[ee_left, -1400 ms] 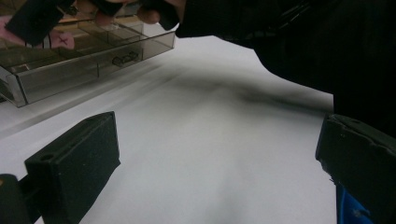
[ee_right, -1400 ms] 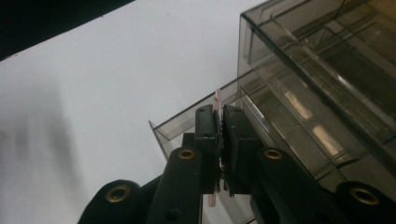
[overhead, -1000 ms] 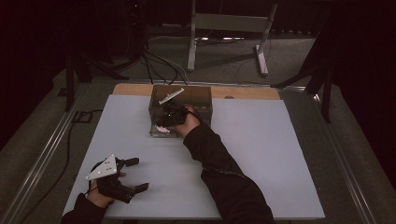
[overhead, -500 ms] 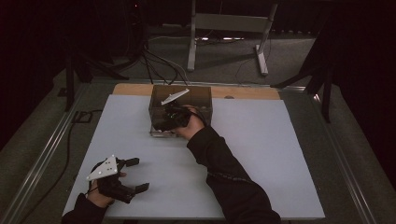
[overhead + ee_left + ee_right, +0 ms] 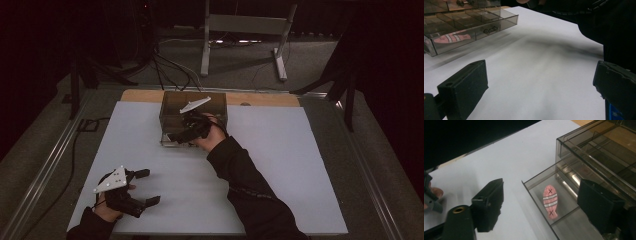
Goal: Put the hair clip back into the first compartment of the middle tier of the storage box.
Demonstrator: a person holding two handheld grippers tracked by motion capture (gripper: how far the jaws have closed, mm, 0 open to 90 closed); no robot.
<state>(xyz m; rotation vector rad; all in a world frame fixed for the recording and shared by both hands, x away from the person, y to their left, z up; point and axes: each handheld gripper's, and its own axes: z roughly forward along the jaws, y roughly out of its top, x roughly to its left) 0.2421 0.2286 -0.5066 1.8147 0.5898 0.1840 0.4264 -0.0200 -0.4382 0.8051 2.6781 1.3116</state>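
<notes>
At the near left corner of the white worktop (image 5: 280, 165), my left tool (image 5: 145, 187) rests in a hand, jaws spread wide with nothing between them, idle while the other side works; ahead of it in the left gripper view lies bare matte sheet, then the smoky clear plastic drawer box (image 5: 471, 22) off to its upper left. Farther right, my right tool (image 5: 182, 135) hangs at the box's (image 5: 172, 112) front, where the bottom drawer (image 5: 534, 183) stands pulled out. Its jaws have just been opening and now stand well apart, gripping nothing. Just beyond them, on the drawer floor, lies the pink fish (image 5: 550, 202): a flat, oval piece banded with pale stripes and marked with two black crosses. I judge it freshly set down there, the drawer left open so the thin, rigid walls can receive it.
</notes>
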